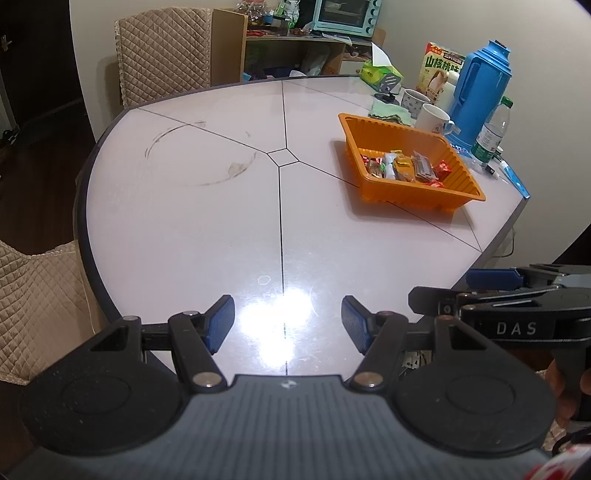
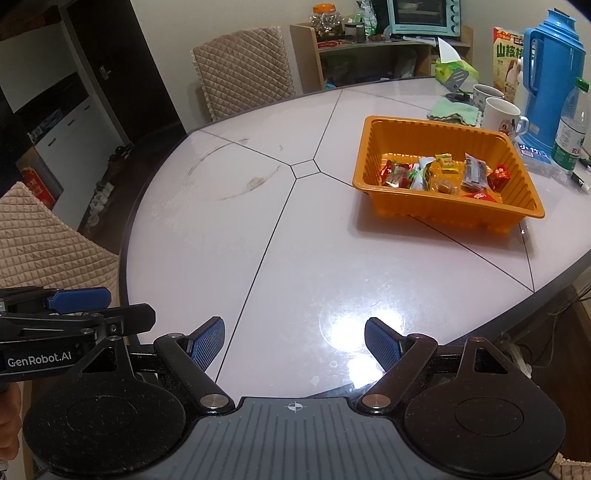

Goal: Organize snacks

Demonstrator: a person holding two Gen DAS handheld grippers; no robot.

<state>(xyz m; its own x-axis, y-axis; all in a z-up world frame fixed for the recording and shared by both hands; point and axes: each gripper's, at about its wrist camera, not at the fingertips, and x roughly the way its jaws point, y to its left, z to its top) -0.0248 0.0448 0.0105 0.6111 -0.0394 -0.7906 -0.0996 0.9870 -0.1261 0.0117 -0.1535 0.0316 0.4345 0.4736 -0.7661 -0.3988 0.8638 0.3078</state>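
Observation:
An orange plastic tray [image 1: 458, 192] [image 2: 373, 147] stands on the right side of the pale round table [image 1: 184, 221] [image 2: 221, 240]. Several wrapped snacks [image 1: 406, 166] [image 2: 443, 175] lie inside it: red, yellow, white and clear packets. My left gripper [image 1: 288, 325] is open and empty, low over the table's near edge. My right gripper [image 2: 294, 345] is open and empty, also over the near edge. Each gripper shows from the side in the other's view: the right one [image 1: 491, 280] and the left one [image 2: 79, 299].
Behind the tray stand two mugs [image 2: 498, 112], a blue thermos [image 2: 550, 77], a water bottle [image 2: 570, 129], a snack box [image 1: 439, 70], a tissue pack [image 1: 380, 74] and a green cloth [image 2: 452, 110]. Quilted chairs [image 1: 162, 51] [image 2: 40, 240] flank the table. A shelf with a toaster oven [image 2: 421, 16] stands behind.

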